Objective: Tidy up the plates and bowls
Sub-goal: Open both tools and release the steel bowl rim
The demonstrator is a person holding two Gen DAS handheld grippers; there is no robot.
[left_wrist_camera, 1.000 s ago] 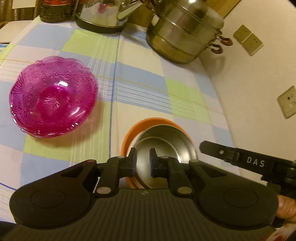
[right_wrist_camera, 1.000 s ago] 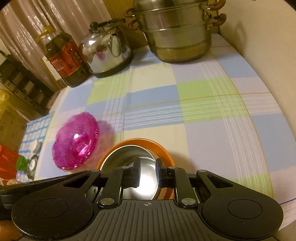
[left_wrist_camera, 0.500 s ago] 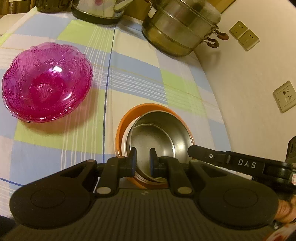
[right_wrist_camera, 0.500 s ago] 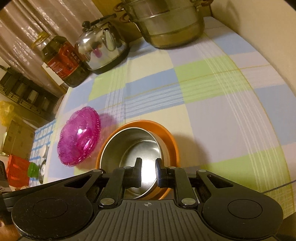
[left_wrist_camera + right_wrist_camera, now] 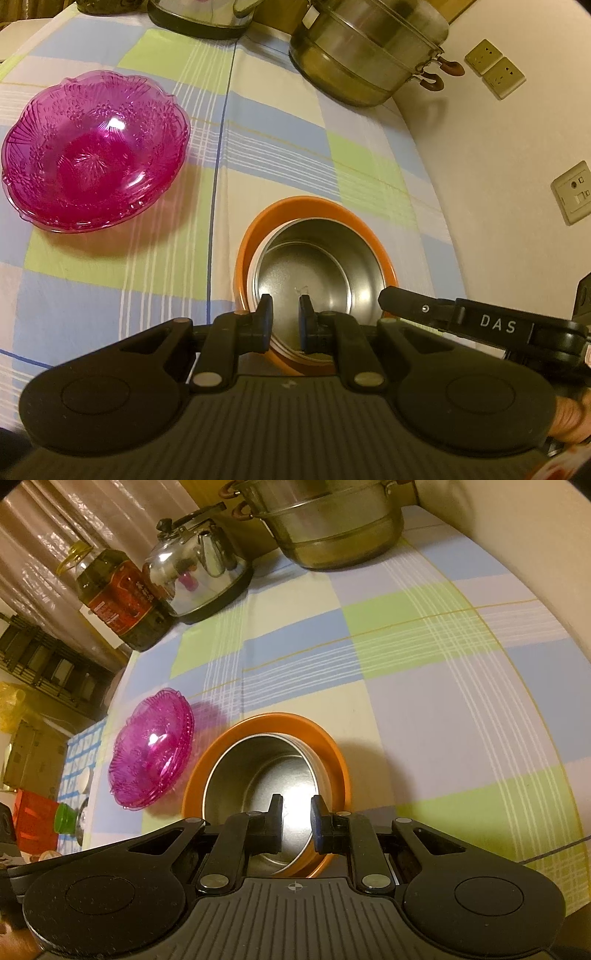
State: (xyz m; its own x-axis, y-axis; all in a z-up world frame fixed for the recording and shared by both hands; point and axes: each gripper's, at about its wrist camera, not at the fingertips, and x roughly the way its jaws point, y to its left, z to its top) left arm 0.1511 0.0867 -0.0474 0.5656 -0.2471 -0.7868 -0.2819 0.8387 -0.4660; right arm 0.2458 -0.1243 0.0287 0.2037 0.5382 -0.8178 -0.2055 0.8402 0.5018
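Note:
A steel bowl (image 5: 314,266) sits inside an orange bowl (image 5: 255,229) on the checked tablecloth; both also show in the right wrist view, steel (image 5: 258,771) inside orange (image 5: 332,753). A stack of pink glass bowls (image 5: 92,151) stands to the left, also in the right wrist view (image 5: 151,753). My left gripper (image 5: 285,319) is slightly open and empty above the near rim of the steel bowl. My right gripper (image 5: 297,821) is slightly open and empty above the same bowls, with the near rim between its fingers' line of sight.
A large steel steamer pot (image 5: 365,48) and a kettle (image 5: 199,576) stand at the back, with an oil bottle (image 5: 118,602) beside the kettle. The wall with sockets (image 5: 572,192) runs along the right. The table edge drops off at the left (image 5: 110,709).
Both grippers have pulled back and up from the nested bowls, and their jaws have opened a little. The bowls have stayed in place.

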